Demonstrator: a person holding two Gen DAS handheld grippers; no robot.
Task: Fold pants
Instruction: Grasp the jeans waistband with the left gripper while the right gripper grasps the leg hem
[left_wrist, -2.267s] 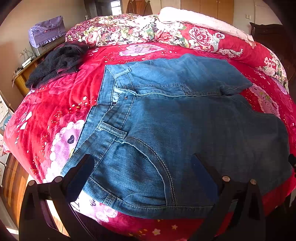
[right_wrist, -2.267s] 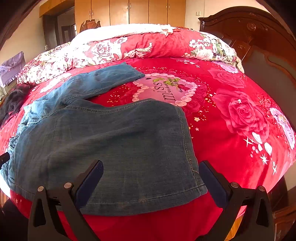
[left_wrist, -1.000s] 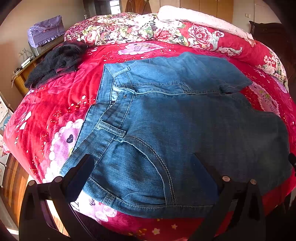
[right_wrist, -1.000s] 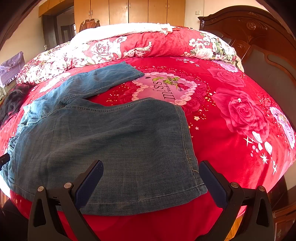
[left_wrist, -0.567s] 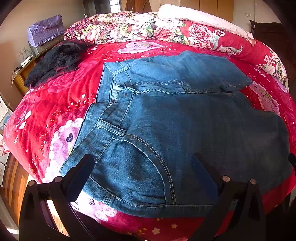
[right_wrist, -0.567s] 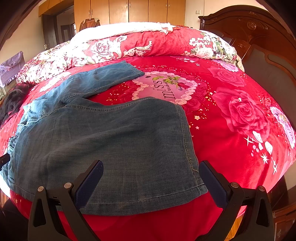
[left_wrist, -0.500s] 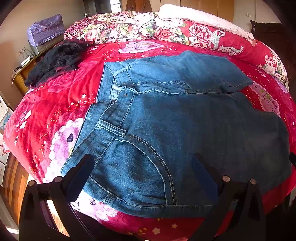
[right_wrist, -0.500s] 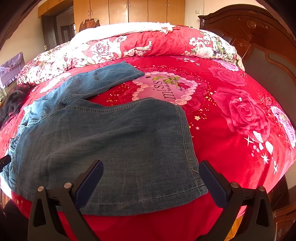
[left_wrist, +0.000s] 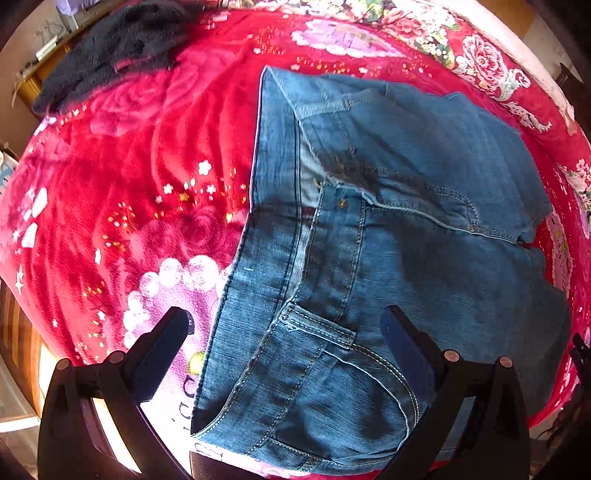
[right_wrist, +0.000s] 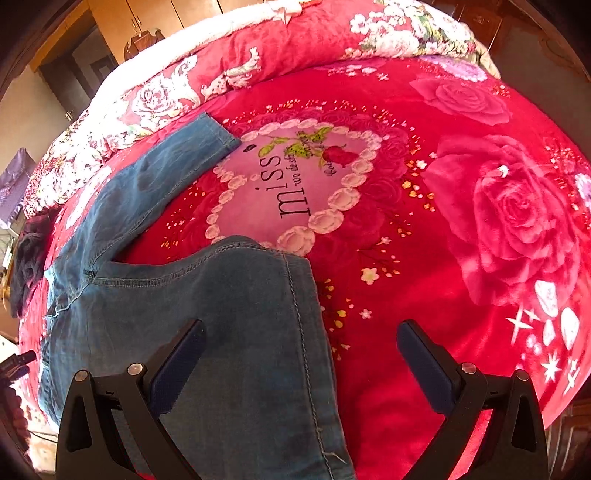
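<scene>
Change: both cameras now sit lower and closer over the bed than a moment ago; the jeans (left_wrist: 388, 240) fill more of each view and have not shifted.
Meaning for the task: this reads as an approach to a first grasp; no fold looks begun, since the two legs lie spread apart.
Jeans: spread flat on the red flowered blanket (left_wrist: 129, 184), waistband to the left, legs running right; the near leg (right_wrist: 221, 332) reaches the near edge of the bed, the far leg (right_wrist: 159, 177) angles away toward the rolled quilt (right_wrist: 258, 62).
Left tool (left_wrist: 284, 332): wide open, holding nothing; its left finger hangs over bare blanket just beside the waistband, its right finger over the denim near the front pocket. Contact with the cloth cannot be told.
Right tool (right_wrist: 301, 343): wide open, holding nothing; its left finger is over the near leg, its right finger over bare blanket, so the hem edge lies between them.
Likely next move: each tool probably needs to drop and pinch an edge, waistband on the left and hem on the right, to carry the near leg over the far one.
Other things: a dark garment (left_wrist: 110, 48) lies at the far left of the bed, well apart from the jeans.
</scene>
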